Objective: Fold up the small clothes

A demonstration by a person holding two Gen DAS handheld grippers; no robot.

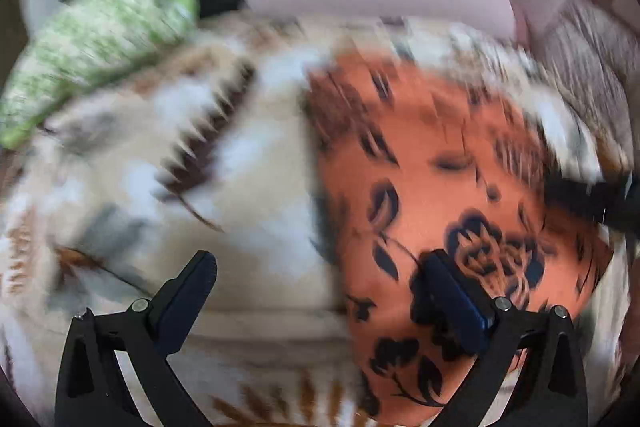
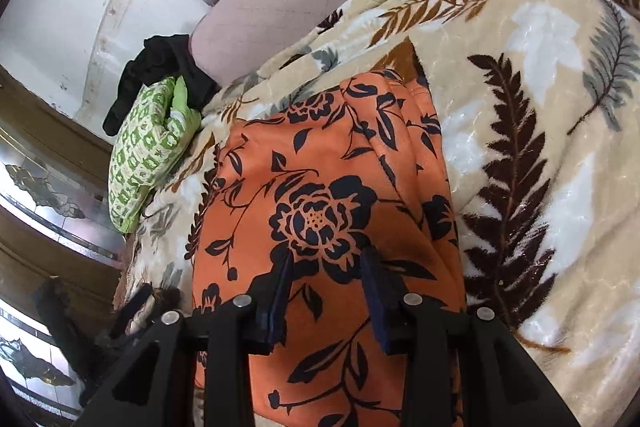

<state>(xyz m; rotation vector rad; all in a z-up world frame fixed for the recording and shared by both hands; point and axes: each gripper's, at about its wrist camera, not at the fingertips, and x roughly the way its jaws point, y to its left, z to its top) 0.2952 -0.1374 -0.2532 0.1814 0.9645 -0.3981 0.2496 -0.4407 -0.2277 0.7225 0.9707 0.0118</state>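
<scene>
Nearest me in the left wrist view are my left tongs (image 1: 320, 267), spread wide and released, nothing between the fingers; the right-hand finger lies over the near edge of the orange floral garment (image 1: 440, 167), the other over the leaf-print blanket (image 1: 248, 155) covering the bed; everything here is smeared with blur, so I cannot say whether that finger touches the cloth. In the right wrist view my right tongs (image 2: 326, 271) sit narrowed over the orange floral garment (image 2: 320, 167); I cannot tell whether the pads pinch a ridge of cloth or merely rest above it. The garment lies as a long narrow strip on the blanket (image 2: 540, 107), so I judge the lengthwise folds done and the crosswise fold left; a green patterned piece (image 2: 148, 155) and a dark garment (image 2: 160, 75) wait by the bed's far edge, apparently unfolded. I can read no brand, label or writing anywhere.
</scene>
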